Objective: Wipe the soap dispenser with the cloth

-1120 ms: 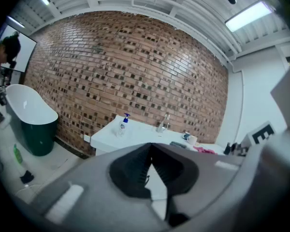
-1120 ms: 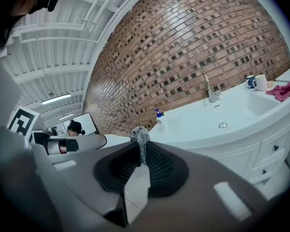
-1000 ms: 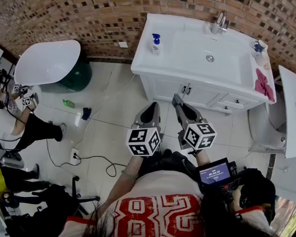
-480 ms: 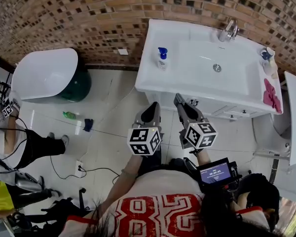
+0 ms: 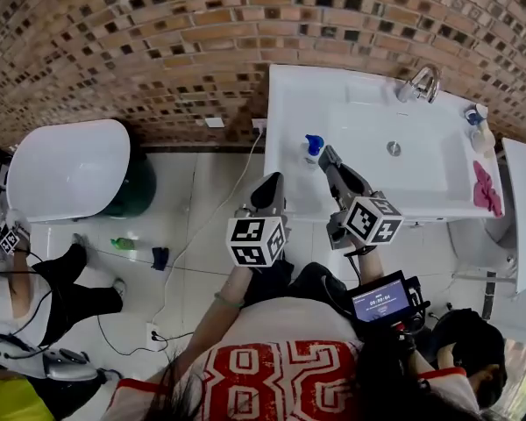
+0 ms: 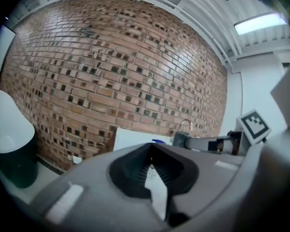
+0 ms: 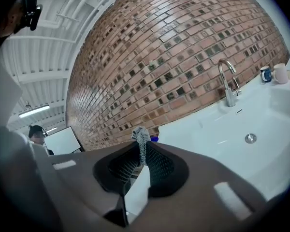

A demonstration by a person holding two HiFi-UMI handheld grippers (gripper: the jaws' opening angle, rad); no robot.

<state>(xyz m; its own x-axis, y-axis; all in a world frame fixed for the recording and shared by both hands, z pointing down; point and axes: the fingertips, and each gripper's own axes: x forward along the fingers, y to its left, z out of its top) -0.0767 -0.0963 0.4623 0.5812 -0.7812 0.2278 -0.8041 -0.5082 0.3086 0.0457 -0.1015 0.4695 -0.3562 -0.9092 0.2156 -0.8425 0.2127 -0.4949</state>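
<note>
Soap dispenser: white bottle with a blue pump, upright near the front left corner of the vanity top, left of the basin.
Cloth: pink, crumpled at the vanity top's front right corner, well apart from the dispenser.
Right gripper: jaws clenched together, nothing between them; tips just beside the dispenser.
Left gripper: jaws clenched, empty; held off the vanity top's front left edge.
Faucet: at the back edge, behind the basin.

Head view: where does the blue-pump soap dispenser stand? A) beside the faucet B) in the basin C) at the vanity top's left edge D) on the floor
C: the soap dispenser stands at the left edge of the vanity top, far from the faucet.
</note>
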